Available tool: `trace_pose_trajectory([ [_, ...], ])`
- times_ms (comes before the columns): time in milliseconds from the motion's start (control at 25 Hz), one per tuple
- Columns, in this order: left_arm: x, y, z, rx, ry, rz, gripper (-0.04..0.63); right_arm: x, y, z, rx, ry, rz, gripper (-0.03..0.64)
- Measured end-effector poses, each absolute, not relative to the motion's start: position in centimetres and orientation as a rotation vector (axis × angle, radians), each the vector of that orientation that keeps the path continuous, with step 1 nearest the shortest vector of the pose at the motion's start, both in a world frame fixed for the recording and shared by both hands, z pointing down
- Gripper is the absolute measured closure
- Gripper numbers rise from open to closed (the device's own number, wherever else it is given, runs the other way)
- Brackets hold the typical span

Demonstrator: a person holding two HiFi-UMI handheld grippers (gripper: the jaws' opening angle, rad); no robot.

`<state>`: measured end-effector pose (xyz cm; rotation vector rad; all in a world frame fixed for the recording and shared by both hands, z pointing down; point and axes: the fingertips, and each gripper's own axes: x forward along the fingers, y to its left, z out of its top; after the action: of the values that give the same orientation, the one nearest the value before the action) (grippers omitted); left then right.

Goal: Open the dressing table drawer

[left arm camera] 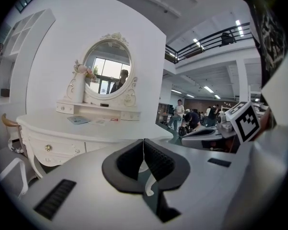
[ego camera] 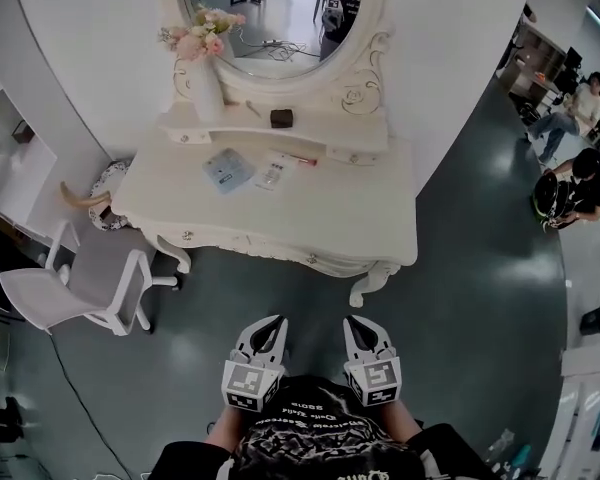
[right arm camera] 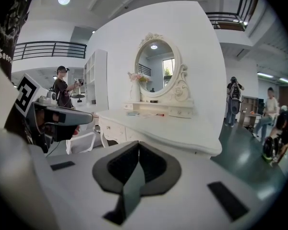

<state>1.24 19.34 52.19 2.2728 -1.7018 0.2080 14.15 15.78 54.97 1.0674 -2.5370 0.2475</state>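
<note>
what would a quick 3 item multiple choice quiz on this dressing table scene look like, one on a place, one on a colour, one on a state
1. Where does the flower vase stand?
A. on the shelf beside the mirror
B. on the floor
C. on a windowsill

2. What colour is the chair?
A. black
B. white
C. red

3. How are the left gripper and right gripper?
A. both open
B. both shut, empty
C. one clamped on a drawer knob

Key:
1 A, it sits on the raised shelf at the mirror's left in the head view.
2 B, seat and frame are white.
3 B, each gripper view shows the jaws together with nothing between them.
</note>
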Motion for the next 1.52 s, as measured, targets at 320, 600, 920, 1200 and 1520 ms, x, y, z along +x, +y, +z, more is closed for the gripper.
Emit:
trace_pose_trajectory([
  [320,-0.4,14.5,51.9,2.362,-1.618,0.224,0.578,12.4,12.5,55.2,1.153,-2.497,0.279,0.604],
  [600,-2.5,11.1,52.0,2.426,-1.546,0.26,0.578,10.1,10.1,55.4,1.205,-2.463,0.316,0.604],
  [920,-5.5,8.2,52.5,2.475,-1.467,0.28,0.578,7.5,8.3,55.6,1.299,-2.409,0.341,0.604],
  [1200,-7.8,6.6,52.9,2.479,-1.414,0.273,0.578,5.5,7.9,56.0,1.333,-2.372,0.38,0.604],
  [1520,-8.9,5.8,52.5,2.483,-1.388,0.237,0.578,4.8,7.6,55.4,1.358,-2.348,0.379,0.604],
])
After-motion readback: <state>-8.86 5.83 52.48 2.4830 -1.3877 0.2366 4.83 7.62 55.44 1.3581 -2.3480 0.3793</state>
